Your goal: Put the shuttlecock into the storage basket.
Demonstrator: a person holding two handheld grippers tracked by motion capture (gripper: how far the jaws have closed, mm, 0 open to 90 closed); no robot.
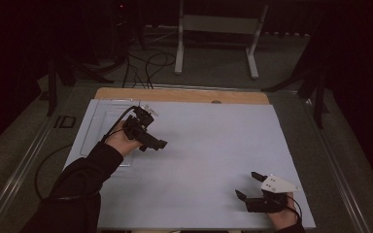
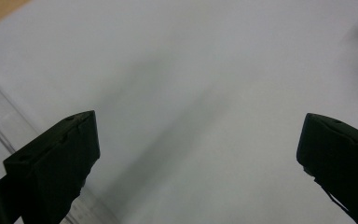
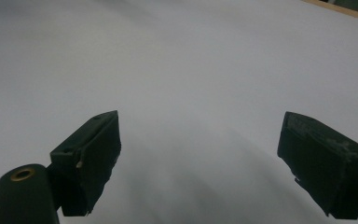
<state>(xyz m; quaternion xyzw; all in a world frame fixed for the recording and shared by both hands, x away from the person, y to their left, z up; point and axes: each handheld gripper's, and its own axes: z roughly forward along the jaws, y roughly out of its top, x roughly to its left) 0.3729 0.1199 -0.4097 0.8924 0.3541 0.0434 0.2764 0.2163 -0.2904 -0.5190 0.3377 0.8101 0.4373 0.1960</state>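
Worktop (image 1: 175, 95) in the high view: wood strip along the far edge, pale sheet (image 1: 199, 145) over the rest. Clear tray (image 1: 90, 131) lies flat at centre-left of the frame, on the sheet's left edge. I can't make out anything in it. Left hand-held gripper (image 1: 154, 144) hangs just right of the tray, over its near right corner, jaws pointing toward lower right. Its gap is hard to read from here. Right hand-held gripper (image 1: 246, 184) sits at lower right, low over bare sheet and well apart from the tray, jaws spread and holding nothing.

Left gripper view: left hand-held gripper (image 2: 200, 126) has its jaws wide apart with only blurred sheet between them. The tray (image 2: 0, 116) rim shows as a clear edge at the frame's left, beside the left jaw and outside the gap.

Right gripper view: right hand-held gripper (image 3: 200, 123) also has its jaws wide apart, with plain sheet in between and the wood strip at upper right.

My read: this is the approach step and nothing is gripped yet. The tray is the only thing near a gripper, so it's the likely target. For the next move, the left unit needs to turn back toward the upper left of the high view, straddle the rim with one jaw inside and one outside, then close. The wall is thin and clear, so the edge is hard to see and may slip.
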